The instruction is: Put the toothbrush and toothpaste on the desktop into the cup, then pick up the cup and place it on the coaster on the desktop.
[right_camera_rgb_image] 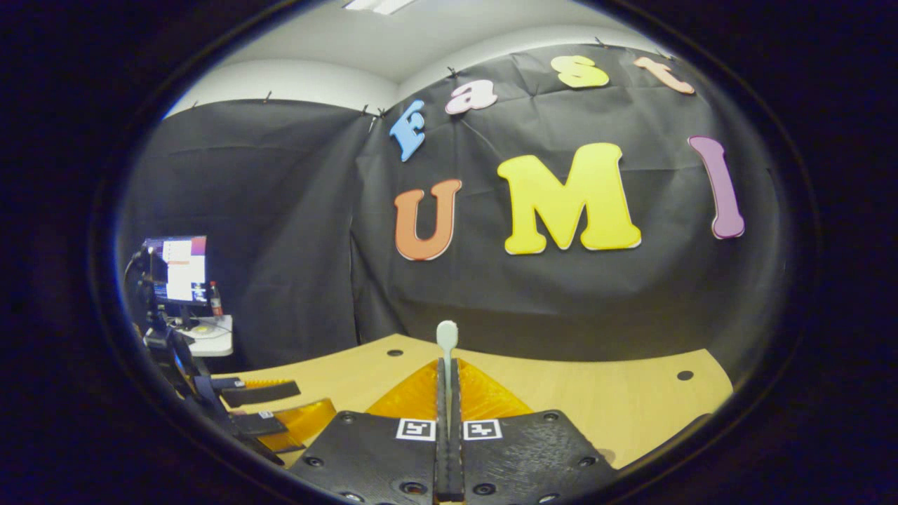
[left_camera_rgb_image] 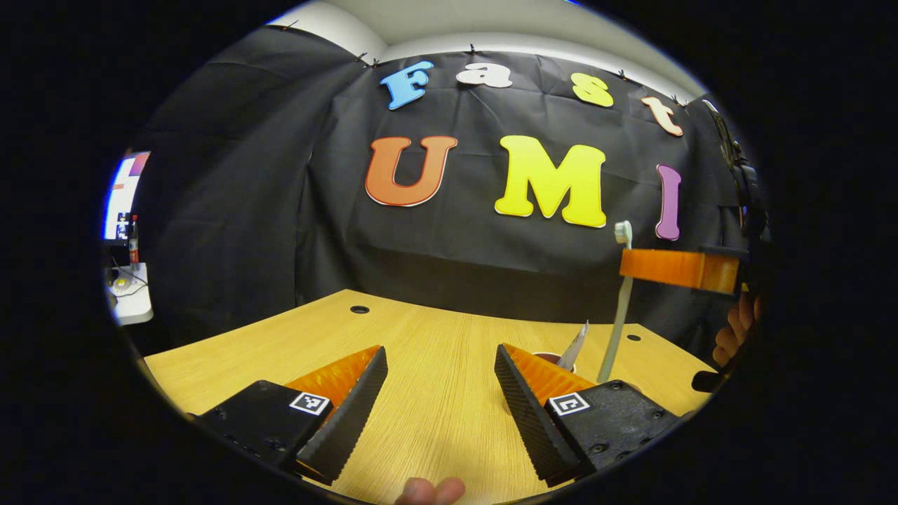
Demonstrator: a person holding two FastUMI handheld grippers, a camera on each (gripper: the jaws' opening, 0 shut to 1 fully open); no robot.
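Toothbrush [right_camera_rgb_image: 447, 365], a pale slender plastic one with a small white bristle head, stands upright between the fingers of the right tool [right_camera_rgb_image: 447, 414], which are pressed together on its handle; in the right gripper view its head rises just past the fingertips, its long axis near vertical. In the left gripper view the left tool [left_camera_rgb_image: 440, 386] hovers low over the light wood-grain table [left_camera_rgb_image: 435, 330] with its fingers spread wide and nothing between them; a fingertip of the person's hand shows at the bottom edge. Just beyond its right-hand finger sits the cup [left_camera_rgb_image: 554, 359], of which little more than a dark reddish rim can be seen; a thin silvery tube end, likely the toothpaste [left_camera_rgb_image: 577, 345], leans up out of it. Farther off and above, the right tool holds the toothbrush with bristles up and the handle's lower end close beside the cup's mouth; whether that end is already inside the rim I cannot tell. The coming move seems to turn on this: the cup lies straight below the held brush, so a vertical drop would seat it, and the right hand is the one placed for that. The coaster's place cannot be told.
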